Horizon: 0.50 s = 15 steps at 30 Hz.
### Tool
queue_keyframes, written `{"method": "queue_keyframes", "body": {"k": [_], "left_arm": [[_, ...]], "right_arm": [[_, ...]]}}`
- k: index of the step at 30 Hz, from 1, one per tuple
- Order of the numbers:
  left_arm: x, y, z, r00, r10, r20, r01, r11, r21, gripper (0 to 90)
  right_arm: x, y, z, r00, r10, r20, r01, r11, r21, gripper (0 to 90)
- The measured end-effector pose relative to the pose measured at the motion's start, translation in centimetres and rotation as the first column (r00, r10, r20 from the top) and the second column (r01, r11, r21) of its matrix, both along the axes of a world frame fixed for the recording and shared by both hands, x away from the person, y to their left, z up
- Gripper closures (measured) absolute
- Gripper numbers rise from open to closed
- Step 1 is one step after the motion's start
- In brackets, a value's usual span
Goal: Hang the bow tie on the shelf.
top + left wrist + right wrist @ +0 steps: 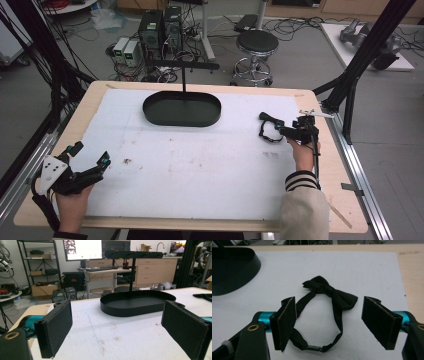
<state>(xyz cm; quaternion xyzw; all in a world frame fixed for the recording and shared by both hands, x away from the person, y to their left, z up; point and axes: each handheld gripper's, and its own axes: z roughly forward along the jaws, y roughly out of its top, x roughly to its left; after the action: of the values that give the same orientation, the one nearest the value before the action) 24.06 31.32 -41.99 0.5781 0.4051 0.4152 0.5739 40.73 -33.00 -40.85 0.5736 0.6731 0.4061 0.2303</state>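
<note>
A black bow tie (pixel 329 290) with its strap looped and clasped lies flat on the white mat; in the high view the bow tie (pixel 270 127) is at the right side of the table. My right gripper (pixel 329 322) hovers just over the strap loop with its jaws wide open, one on each side of the loop. In the high view the right gripper (pixel 295 131) is held by a hand in a striped cuff. My left gripper (pixel 90 160) rests open at the table's front left, empty. A black oval tray with a hanger stand (pixel 182 109) sits at the back centre.
The white mat (pixel 200 165) covers most of the wooden table (pixel 330 200). The tray's upright post and crossbar (pixel 132 255) rise above it. A stool (pixel 256 45), computers and cables stand on the floor beyond the table's far edge.
</note>
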Motion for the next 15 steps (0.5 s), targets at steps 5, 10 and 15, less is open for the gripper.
{"method": "queue_keyframes", "body": {"k": [5,10,15], "left_arm": [[-0.2,0.4,-0.1,1.0000,0.009,0.000,-0.009,1.0000,-0.004,10.5],[-0.4,0.6,-0.2,0.9999,0.012,-0.003,-0.012,0.9999,-0.010,10.5],[-0.5,0.6,-0.2,0.9999,0.011,-0.005,-0.011,0.9999,-0.008,10.5]], "right_arm": [[0.6,0.1,-1.1,0.9985,-0.018,-0.053,0.019,0.9995,0.023,37.7],[0.8,0.2,-1.6,0.9959,-0.028,-0.086,0.027,0.9996,-0.007,48.5],[1.0,0.5,-2.0,0.9939,-0.024,-0.108,0.028,0.9992,0.031,58.4]]}}
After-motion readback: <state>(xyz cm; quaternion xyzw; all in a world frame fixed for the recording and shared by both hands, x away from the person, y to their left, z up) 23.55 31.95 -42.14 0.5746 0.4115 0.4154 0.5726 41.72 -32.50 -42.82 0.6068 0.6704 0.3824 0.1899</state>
